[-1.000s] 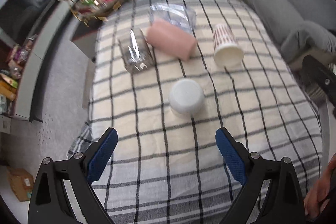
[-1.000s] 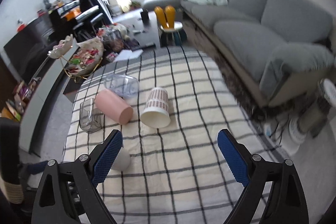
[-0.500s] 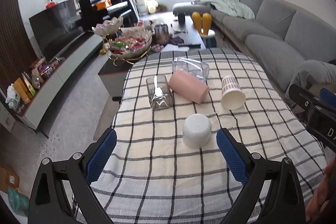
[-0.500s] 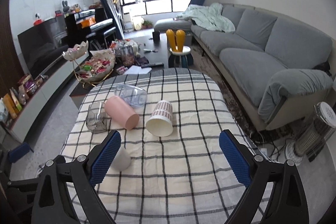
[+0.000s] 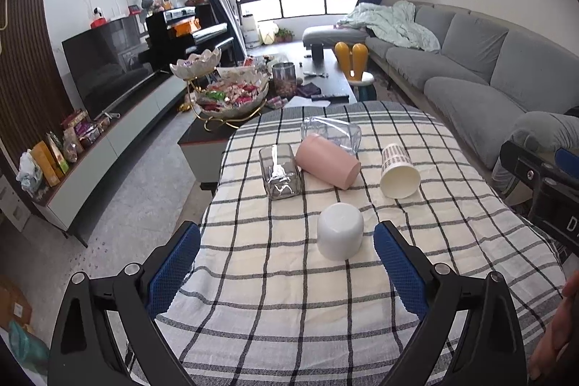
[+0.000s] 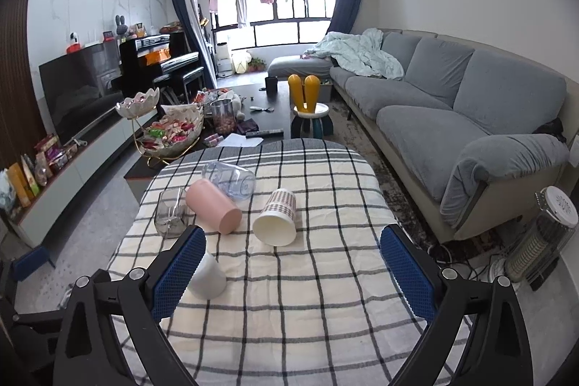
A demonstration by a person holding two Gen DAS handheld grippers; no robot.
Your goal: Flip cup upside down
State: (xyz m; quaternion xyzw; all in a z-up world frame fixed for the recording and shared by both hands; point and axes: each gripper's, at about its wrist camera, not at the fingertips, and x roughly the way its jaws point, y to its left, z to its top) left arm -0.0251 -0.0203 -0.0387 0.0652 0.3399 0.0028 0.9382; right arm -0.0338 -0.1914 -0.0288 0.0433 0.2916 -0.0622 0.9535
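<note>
A white cup stands upside down on the checked tablecloth, a little beyond my left gripper, which is open and empty. It also shows in the right wrist view, partly behind the left finger. A pink cup, a patterned paper cup and a clear plastic cup lie on their sides farther back. A clear glass stands at the left. My right gripper is open and empty.
The right gripper's body shows at the right edge of the left wrist view. A grey sofa runs along the right of the table. A coffee table with a snack bowl stands beyond the far edge. A heater stands on the floor at the right.
Both grippers have tilted up and pulled back from the table, so more of the room shows. The cups have not moved. Both grippers stay open.
</note>
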